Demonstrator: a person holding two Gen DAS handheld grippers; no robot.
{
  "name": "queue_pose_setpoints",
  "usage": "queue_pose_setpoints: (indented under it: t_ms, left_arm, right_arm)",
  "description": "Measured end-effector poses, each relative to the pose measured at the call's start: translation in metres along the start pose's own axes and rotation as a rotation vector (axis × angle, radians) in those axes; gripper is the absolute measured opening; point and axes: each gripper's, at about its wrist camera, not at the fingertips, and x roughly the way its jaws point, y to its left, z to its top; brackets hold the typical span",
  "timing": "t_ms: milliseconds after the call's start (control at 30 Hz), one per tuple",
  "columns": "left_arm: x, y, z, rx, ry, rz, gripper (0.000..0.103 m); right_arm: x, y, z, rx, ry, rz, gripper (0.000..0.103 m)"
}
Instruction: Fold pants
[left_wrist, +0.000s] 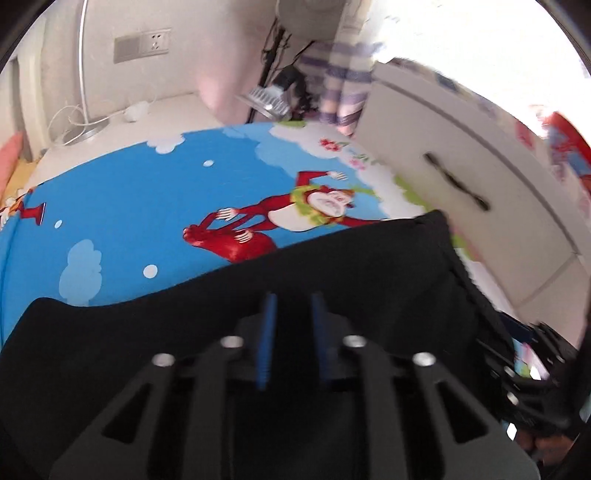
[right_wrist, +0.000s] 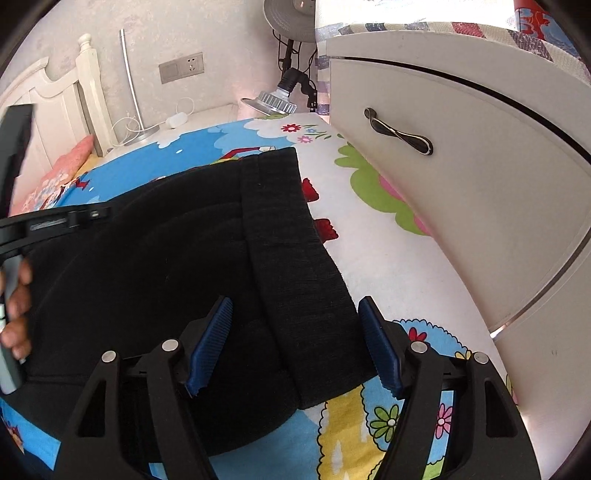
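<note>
Blue ribbed pads of the left gripper (left_wrist: 294, 297) fill the bottom centre of the left wrist view. Its jaws are drawn in to a narrow dark slot. That picture is blurred, and we cannot tell whether any cloth is caught between the pads. Black pants (left_wrist: 332, 258) spread under and beyond them across the lower half of the frame. Above the pants we see a bright cartoon-printed sheet (left_wrist: 129, 206), blue with white clouds and a red figure.

From the right wrist view, the right gripper (right_wrist: 295, 301) sits at bottom centre with its jaws wide open. The pads stand on either side of a heathered band of the pants that runs from the upper middle down towards the camera. The left pad hangs over the smoother black cloth and the right pad sits at the band's outer edge. Neither pad presses the fabric. At the left edge a hand (right_wrist: 16, 314) grips the handle of the other gripper, just over the pants.

A white drawer front (right_wrist: 461, 184) with a dark curved handle (right_wrist: 397, 133) fills the right side. A metal lamp head (right_wrist: 273, 99) and a wall socket (right_wrist: 183, 67) sit in the upper part of the frame.
</note>
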Motion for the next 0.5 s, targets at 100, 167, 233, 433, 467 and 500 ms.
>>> queue_pose_setpoints:
  t_ms: [100,167,233,433,467,500]
  left_arm:
    - [0.027,0.007,0.013,-0.055,0.029,0.065,0.004]
    - [0.025,0.007,0.024,-0.069,0.002,0.069,0.003]
    - [0.013,-0.013,0.032,-0.023,-0.040,-0.004,0.004]
    - [0.054,-0.082,0.030,0.172,0.060,-0.003,0.005]
    - [0.058,-0.079,0.033,0.142,0.051,-0.008,0.005]
    - [0.057,-0.076,0.037,0.108,0.037,-0.011,0.005]
  right_arm:
    - [0.000,0.000,-0.001,-0.012,0.006,0.001,0.068]
    - [0.001,-0.002,0.000,0.001,0.015,0.006,0.068]
    - [0.002,-0.004,0.000,0.020,0.022,0.011,0.070]
    - [0.003,-0.002,0.000,0.020,0.028,-0.007,0.070]
    - [0.003,0.001,0.000,0.008,0.026,-0.020,0.070]
    - [0.004,0.002,0.001,0.002,0.025,-0.028,0.071]
